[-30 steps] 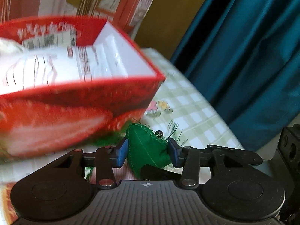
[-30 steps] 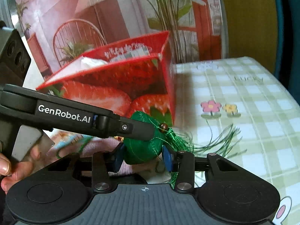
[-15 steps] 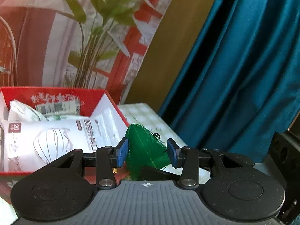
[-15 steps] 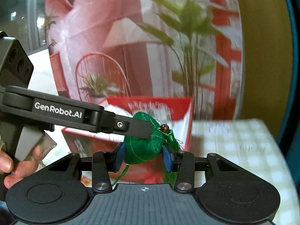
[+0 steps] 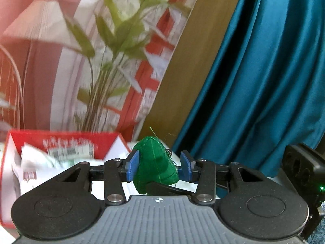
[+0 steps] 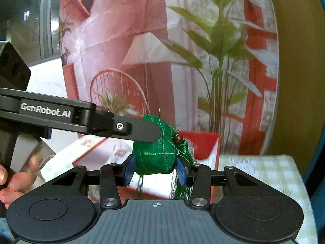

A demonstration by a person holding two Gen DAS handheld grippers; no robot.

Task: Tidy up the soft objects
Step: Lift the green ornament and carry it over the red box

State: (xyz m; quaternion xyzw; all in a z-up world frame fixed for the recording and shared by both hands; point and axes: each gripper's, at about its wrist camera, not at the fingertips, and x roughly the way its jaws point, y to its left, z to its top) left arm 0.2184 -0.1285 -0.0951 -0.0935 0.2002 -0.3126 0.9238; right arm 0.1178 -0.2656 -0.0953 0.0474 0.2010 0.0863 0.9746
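Both grippers have lifted the green pouch off the tabletop; it now hangs above the red strawberry box (which sat level with it a second ago).

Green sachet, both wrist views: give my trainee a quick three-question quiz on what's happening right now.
1. True or false: only one gripper grips the green sachet.
2. What hangs below the sachet? A) tassel threads B) a price tag C) a ribbon bow
3. Fill in: the red box stands on a ______ tablecloth.

Key: 1 false, the left gripper and right gripper both pinch it; 2 A; 3 green checked.
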